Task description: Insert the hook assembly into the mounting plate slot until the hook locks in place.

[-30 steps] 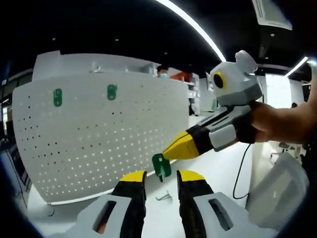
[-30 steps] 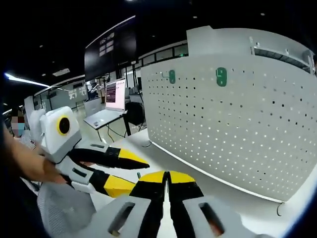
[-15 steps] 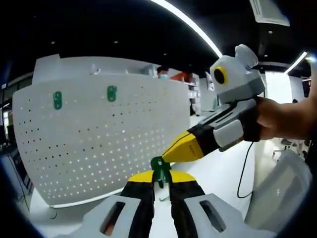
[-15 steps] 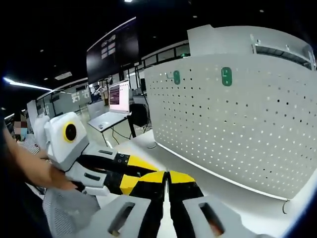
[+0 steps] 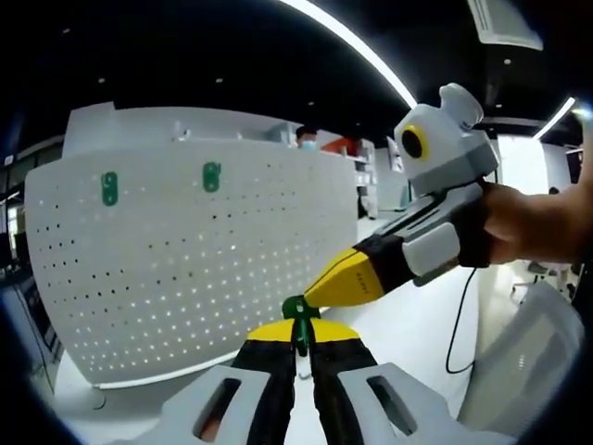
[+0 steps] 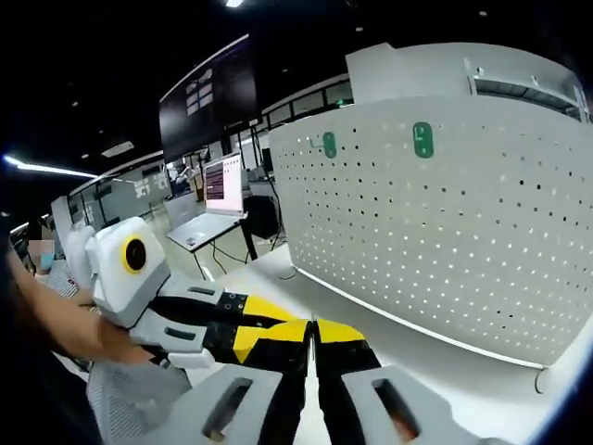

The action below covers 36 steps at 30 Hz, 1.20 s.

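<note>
Left tongs point(image 5: 301, 336) have closed onto the green hook point(image 5: 296, 309), right tongs point(image 5: 320, 293) pinching its top; right gripper view: right tongs point(image 6: 313, 332) narrow, grip hidden, pegboard point(image 6: 445, 232) well apart — double-grip handoff could twist hook loose.

A small green hook assembly point(image 5: 297, 309) sits low in the left gripper view, its rounded green top poking up above the yellow jaw tips and a thin metal stem running down into the narrow gap between them. Behind it stands the mounting plate point(image 5: 185, 269), a wide white perforated panel, upright and curving, resting on a white surface. Two green hook pieces point(image 5: 109, 187) point(image 5: 211, 176) are already mounted side by side near its top edge. In the right gripper view the same panel point(image 6: 445, 232) fills the right side, with both green pieces point(image 6: 329, 145) point(image 6: 422, 140) high on it.
</note>
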### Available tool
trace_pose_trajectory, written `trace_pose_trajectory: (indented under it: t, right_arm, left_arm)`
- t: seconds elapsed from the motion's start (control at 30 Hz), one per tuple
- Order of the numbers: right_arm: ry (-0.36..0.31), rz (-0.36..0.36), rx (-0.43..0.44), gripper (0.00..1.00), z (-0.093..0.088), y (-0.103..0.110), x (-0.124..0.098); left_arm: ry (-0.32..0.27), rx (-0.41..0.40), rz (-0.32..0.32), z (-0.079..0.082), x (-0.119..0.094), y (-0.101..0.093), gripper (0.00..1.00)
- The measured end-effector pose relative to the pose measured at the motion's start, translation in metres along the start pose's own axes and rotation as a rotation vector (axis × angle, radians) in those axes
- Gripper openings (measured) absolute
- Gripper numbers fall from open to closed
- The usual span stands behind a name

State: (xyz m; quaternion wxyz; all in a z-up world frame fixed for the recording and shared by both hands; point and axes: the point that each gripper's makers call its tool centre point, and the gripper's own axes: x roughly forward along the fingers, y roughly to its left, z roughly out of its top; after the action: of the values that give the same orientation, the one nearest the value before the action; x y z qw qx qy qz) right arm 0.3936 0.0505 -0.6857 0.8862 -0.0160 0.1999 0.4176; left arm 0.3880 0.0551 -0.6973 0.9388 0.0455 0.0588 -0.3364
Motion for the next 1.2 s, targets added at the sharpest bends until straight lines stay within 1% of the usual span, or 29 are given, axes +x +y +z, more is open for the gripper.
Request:
trace_pose_trajectory:
  t: [0.27, 0.37, 0.53, 0.7, 0.87, 1.1, 1.2]
  right_arm:
    - [-0.002, 0.008, 0.018, 0.0, 0.001, 0.002, 0.0]
    - [-0.004, 0.008, 0.017, 0.0, 0.001, 0.003, -0.001]
    - [-0.014, 0.008, 0.006, 0.01, 0.002, 0.004, -0.001]
    - [-0.038, 0.008, -0.006, 0.01, 0.007, 0.004, -0.002]
    - [-0.063, -0.008, -0.016, 0.04, 0.011, 0.0, -0.007]
    - [-0.077, -0.035, -0.054, 0.09, 0.01, -0.008, -0.016]
    - [-0.094, -0.048, -0.084, 0.16, 0.012, -0.009, -0.019]
  left_arm:
    - [-0.002, -0.004, -0.001, 0.001, -0.001, -0.001, 0.04]
    - [-0.002, -0.018, 0.001, 0.001, -0.002, 0.0, 0.03]
    - [-0.002, -0.016, 0.007, 0.003, -0.003, 0.0, 0.03]
    - [-0.001, -0.02, 0.005, 0.003, -0.003, 0.0, 0.03]
    - [0.004, -0.027, 0.013, 0.001, -0.004, 0.002, 0.03]
    - [0.0, -0.037, 0.032, 0.002, -0.006, 0.009, 0.03]
    - [-0.004, -0.038, 0.041, 0.005, -0.006, 0.013, 0.03]
